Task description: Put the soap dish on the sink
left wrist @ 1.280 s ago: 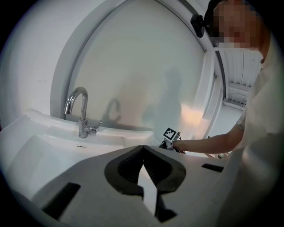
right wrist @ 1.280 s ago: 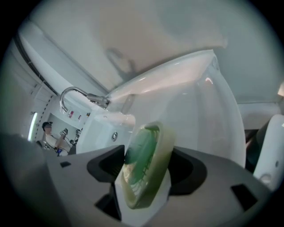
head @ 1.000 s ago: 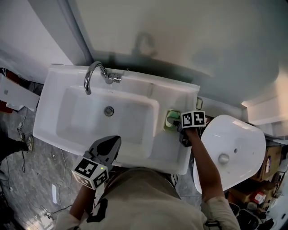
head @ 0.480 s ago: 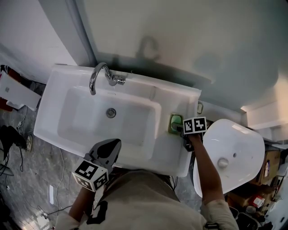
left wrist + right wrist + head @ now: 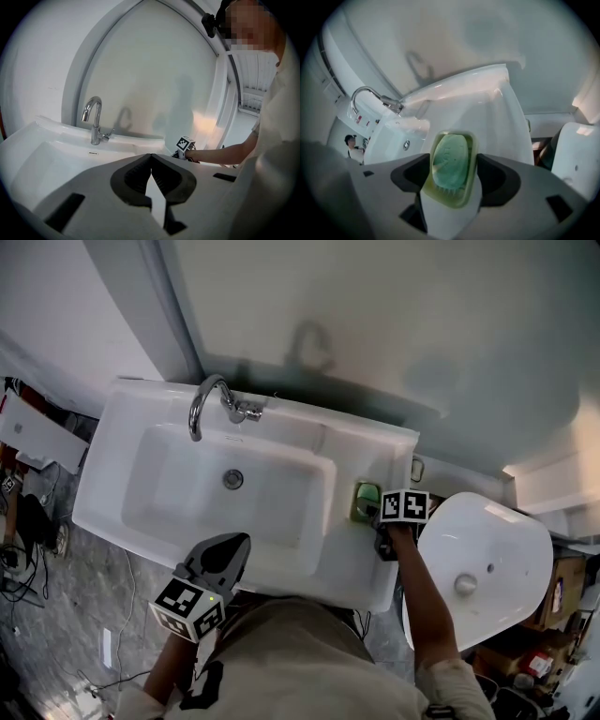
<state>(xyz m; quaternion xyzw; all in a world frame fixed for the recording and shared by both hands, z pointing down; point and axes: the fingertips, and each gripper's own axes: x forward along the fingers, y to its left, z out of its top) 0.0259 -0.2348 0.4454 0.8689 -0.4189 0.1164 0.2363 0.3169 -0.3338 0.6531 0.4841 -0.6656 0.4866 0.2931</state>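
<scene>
Right gripper: jaws have just been closing, and the pads now meet the two long sides of the soap dish, which carries a green soap. In the head view the dish sits right of centre, over the sink ledge, between the bowl's right edge and the sink's outer right edge. We cannot tell whether it rests or hangs just above. Bare ledge lies above and below it. A second basin crowds the lower right. Left gripper: clenched, empty, at the front rim.
</scene>
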